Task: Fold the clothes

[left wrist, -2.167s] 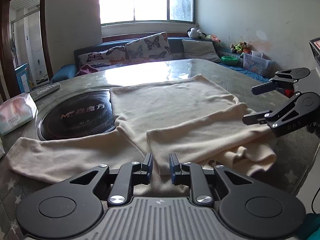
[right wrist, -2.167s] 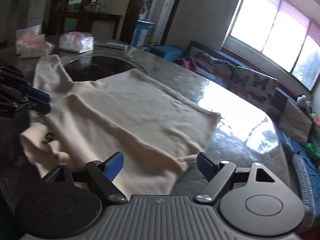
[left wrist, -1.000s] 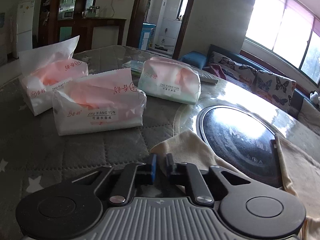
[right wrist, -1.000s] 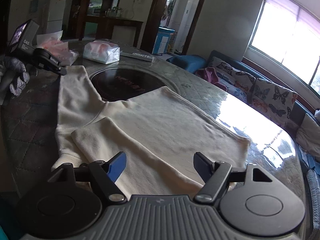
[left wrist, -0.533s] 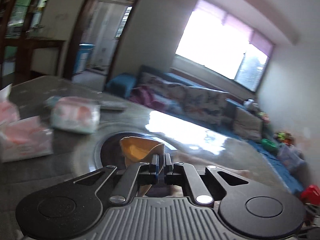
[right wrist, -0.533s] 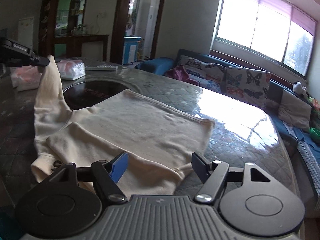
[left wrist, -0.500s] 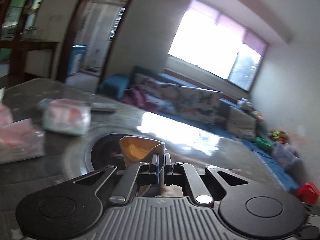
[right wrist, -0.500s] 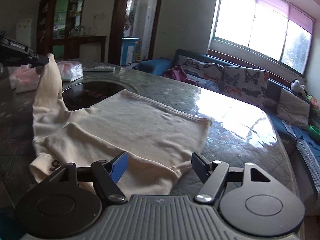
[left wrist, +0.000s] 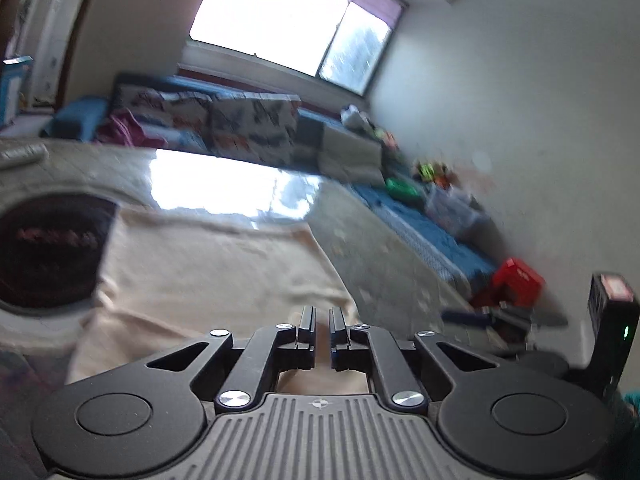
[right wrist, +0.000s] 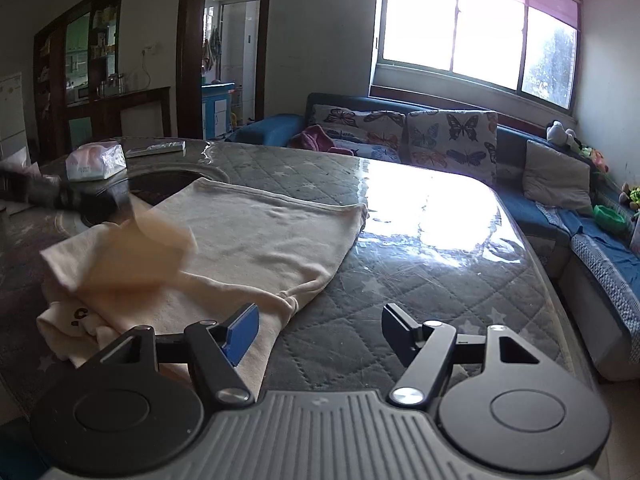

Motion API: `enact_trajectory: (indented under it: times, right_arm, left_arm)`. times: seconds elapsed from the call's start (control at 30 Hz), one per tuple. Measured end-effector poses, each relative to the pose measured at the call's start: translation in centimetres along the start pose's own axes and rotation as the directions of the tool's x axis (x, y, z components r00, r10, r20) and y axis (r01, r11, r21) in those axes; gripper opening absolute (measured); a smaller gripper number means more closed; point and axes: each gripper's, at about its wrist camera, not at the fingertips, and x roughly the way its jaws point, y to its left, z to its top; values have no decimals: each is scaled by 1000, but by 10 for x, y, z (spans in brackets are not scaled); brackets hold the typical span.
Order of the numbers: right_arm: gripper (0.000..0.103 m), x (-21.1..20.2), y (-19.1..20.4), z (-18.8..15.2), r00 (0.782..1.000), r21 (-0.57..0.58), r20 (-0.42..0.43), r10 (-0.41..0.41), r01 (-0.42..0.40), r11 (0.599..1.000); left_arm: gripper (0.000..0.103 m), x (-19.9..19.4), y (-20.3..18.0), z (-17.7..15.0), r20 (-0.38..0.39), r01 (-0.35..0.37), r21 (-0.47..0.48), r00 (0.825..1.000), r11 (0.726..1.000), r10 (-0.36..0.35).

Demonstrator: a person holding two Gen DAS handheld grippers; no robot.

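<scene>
Quilted table beside blue sofa

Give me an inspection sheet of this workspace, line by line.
Surface: quilted table with glossy cover, dark round inset.
Job's things: cream sweater laid flat, one sleeve mid-fold, blurred.
Clutter: tissue pack, remote.
Grippers: left gripper nearly closed, grip unclear; right gripper open, empty.
Cables: nothing seen.
Surroundings: sofa with butterfly cushions, window.
</scene>
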Motion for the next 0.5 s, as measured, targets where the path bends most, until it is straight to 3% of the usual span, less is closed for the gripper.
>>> enact_trajectory:
  times: [0.1, 0.23, 0.5]
  right_arm:
    - [66, 2, 2, 3, 1000, 11, -4, 13, -13, 1000]
    - [57, 9, 12, 11, 996, 13, -24, 82, -82, 997]
    - [42, 37, 42, 13, 965, 32, -117, 235, -232, 972]
  left_arm:
    - [17, 1, -1, -11, -33, 3, 36, 999, 999, -2]
    - [28, -18, 11, -16, 3, -108, 123, 994, 986, 108]
    - [44, -59, 57, -35, 48, -338, 182, 941, 923, 335]
